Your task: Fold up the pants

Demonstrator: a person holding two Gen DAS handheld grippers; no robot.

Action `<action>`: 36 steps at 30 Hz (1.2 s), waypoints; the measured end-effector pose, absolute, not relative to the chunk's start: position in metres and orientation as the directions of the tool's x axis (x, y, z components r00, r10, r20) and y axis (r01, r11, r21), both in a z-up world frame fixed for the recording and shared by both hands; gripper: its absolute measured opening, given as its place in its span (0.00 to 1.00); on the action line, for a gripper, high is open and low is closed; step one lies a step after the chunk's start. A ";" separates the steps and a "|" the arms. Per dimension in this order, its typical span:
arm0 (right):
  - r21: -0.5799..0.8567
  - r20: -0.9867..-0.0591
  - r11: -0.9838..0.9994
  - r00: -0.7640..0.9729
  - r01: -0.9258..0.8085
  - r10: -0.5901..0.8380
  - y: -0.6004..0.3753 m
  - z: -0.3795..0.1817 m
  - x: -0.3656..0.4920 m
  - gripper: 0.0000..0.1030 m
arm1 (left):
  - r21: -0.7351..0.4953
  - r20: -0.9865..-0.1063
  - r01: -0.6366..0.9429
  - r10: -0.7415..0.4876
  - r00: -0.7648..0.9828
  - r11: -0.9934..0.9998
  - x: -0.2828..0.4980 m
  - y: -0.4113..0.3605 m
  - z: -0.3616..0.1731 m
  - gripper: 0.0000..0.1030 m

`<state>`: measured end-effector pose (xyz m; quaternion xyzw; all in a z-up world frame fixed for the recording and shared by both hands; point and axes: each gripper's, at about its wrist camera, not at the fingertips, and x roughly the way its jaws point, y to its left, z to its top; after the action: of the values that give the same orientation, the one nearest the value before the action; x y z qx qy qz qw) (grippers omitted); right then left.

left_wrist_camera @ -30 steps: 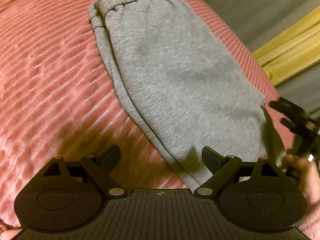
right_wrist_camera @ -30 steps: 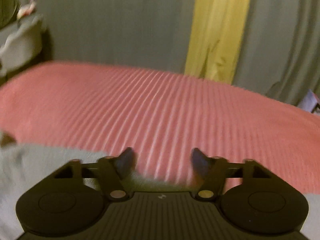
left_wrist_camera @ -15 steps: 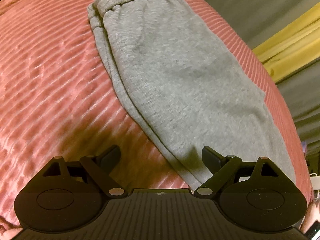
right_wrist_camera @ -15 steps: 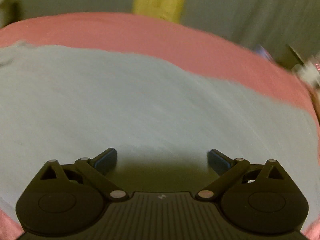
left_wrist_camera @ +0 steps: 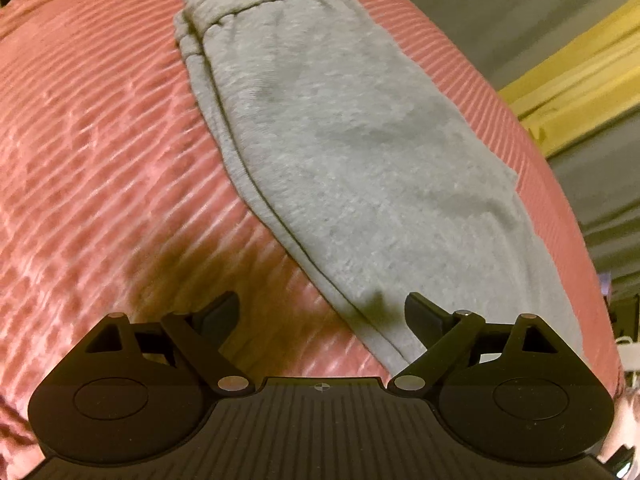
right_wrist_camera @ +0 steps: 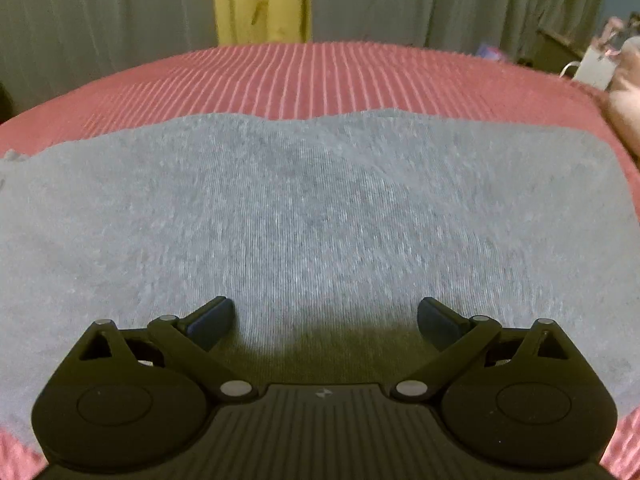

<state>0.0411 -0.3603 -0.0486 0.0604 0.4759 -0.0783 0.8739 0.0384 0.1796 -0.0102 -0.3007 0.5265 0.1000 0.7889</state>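
Note:
Grey pants (left_wrist_camera: 340,152) lie flat on a pink ribbed bedspread (left_wrist_camera: 92,152), folded lengthwise with one leg on the other, waistband at the far end. My left gripper (left_wrist_camera: 322,312) is open and empty, hovering over the pants' left edge near their near end. In the right wrist view the pants (right_wrist_camera: 304,216) stretch across the frame. My right gripper (right_wrist_camera: 325,318) is open and empty just above the grey cloth.
The bedspread (right_wrist_camera: 320,76) reaches beyond the pants to grey curtains with a yellow strip (right_wrist_camera: 260,0). A hand (right_wrist_camera: 624,112) and some clutter show at the right edge.
My right gripper has swung from facing the bare bedspread to hovering over the pants, and its jaws have opened wider. It has left the left wrist view. My left gripper has barely moved.

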 end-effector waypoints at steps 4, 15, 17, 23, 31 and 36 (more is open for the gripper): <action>0.148 -0.842 0.939 0.538 0.309 -0.044 -0.405 -0.038 0.029 0.96 | -0.355 -0.894 -0.446 -0.158 0.419 0.822 0.041 0.172 -0.007 0.91; 0.291 -0.731 0.749 0.643 0.596 -0.228 -0.531 -0.017 -0.077 0.94 | -0.364 -0.896 -0.507 -0.145 0.420 0.781 0.045 0.177 -0.015 0.91; 0.248 -0.755 0.739 0.603 0.626 -0.257 -0.534 -0.025 -0.081 0.95 | -0.350 -0.900 -0.513 -0.128 0.417 0.784 0.045 0.176 -0.014 0.91; 0.128 -0.741 0.832 0.609 0.540 -0.281 -0.502 -0.018 -0.055 0.95 | -0.281 -0.905 -0.502 -0.051 0.422 0.818 0.044 0.168 -0.008 0.91; -0.156 -0.758 0.919 0.553 0.362 -0.347 -0.458 -0.019 -0.028 0.96 | -0.214 -0.921 -0.506 0.000 0.390 0.836 0.048 0.165 -0.010 0.91; -0.056 -0.766 0.899 0.559 0.435 -0.319 -0.477 -0.016 -0.036 0.96 | -0.214 -0.921 -0.506 0.000 0.389 0.835 0.048 0.166 -0.010 0.91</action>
<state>-0.0355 -0.4772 -0.0163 0.0696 0.4180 -0.2141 0.8801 0.0481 0.1657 -0.0102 -0.2392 0.5294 0.1584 0.7984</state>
